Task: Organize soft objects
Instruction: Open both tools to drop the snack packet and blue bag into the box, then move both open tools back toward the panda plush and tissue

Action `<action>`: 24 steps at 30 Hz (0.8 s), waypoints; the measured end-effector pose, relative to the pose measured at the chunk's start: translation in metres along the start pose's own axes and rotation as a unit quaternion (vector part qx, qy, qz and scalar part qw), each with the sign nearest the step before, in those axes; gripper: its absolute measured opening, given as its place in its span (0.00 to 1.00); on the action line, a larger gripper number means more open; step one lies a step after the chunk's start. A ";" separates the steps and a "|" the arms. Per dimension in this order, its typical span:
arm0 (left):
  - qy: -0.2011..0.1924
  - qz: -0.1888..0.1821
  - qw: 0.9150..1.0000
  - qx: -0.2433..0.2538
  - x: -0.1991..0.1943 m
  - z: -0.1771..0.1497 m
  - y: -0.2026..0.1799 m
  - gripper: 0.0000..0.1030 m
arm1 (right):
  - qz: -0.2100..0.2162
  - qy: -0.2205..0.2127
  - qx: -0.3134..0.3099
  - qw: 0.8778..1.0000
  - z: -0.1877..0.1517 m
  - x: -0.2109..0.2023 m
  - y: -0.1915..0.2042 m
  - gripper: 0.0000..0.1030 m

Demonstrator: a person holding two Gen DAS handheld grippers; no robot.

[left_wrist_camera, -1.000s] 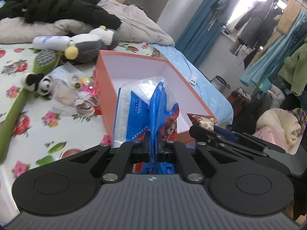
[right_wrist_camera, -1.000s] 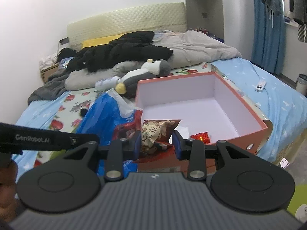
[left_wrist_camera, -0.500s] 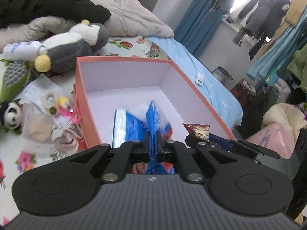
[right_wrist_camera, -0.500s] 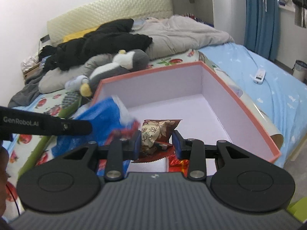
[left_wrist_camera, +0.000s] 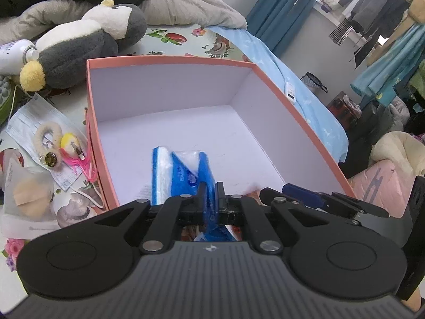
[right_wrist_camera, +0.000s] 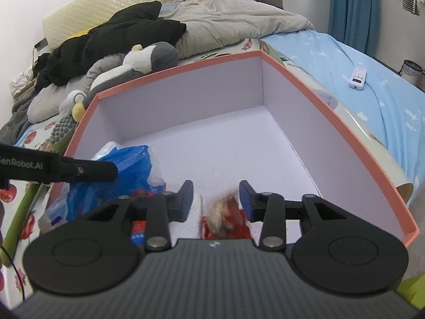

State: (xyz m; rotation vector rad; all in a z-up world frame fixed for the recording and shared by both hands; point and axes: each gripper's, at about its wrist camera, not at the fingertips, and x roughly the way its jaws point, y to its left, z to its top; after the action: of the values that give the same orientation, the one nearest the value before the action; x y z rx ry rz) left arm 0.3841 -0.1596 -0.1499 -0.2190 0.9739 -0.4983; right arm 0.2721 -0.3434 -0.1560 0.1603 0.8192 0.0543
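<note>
- Left wrist view: left gripper (left_wrist_camera: 210,186) clamped tight on a blue and white plastic pack (left_wrist_camera: 180,175) with white print too small to read, fingers (left_wrist_camera: 202,190) nearly together on a fold of its wrapper.
- Pack hanging low inside the orange box (left_wrist_camera: 170,61), over the pale floor near the near-left corner.
- Just outside the box's left wall, on the flowered bed sheet (left_wrist_camera: 186,37): face mask (left_wrist_camera: 29,117), fluffy hair ties (left_wrist_camera: 47,138), clear pouch with a beige puff (left_wrist_camera: 26,194); faint grey lettering on the pouch, unreadable.
- Beyond the box: grey and white plush penguin (left_wrist_camera: 87,37) beside a white bottle (left_wrist_camera: 13,53) with blurred blue print.
- Right wrist view: right gripper (right_wrist_camera: 216,195) opening, fingers (right_wrist_camera: 186,199) apart and clear of the red snack packet (right_wrist_camera: 225,220), blurred, between and below them at the box's near edge.
- Blue pack (right_wrist_camera: 124,170) in the box's near-left corner under the left gripper's arm, lettering "enRobot.AI" legible there.
- White remote (right_wrist_camera: 357,77) on the blue sheet, right of the box.
</note>
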 end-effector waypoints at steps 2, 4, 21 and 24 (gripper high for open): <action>-0.001 0.001 1.000 0.002 -0.005 -0.002 0.000 0.10 | 0.000 -0.001 -0.002 1.000 0.000 -0.001 0.001 0.49; -0.003 0.002 1.000 0.001 -0.016 -0.006 -0.002 0.28 | 0.004 -0.003 0.000 1.000 -0.001 -0.004 0.003 0.49; -0.076 0.030 0.996 0.035 -0.159 -0.065 -0.029 0.35 | 0.028 -0.057 -0.006 0.998 -0.013 -0.110 0.044 0.49; -0.072 0.043 0.995 0.047 -0.182 -0.089 -0.030 0.35 | 0.042 -0.062 0.002 0.997 -0.021 -0.130 0.052 0.49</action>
State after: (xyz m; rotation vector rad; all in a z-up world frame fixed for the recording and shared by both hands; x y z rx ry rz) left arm 0.2166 -0.0916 -0.0531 -0.1257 0.8133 -0.4412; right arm 0.1683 -0.3043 -0.0679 0.1997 0.6883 0.1208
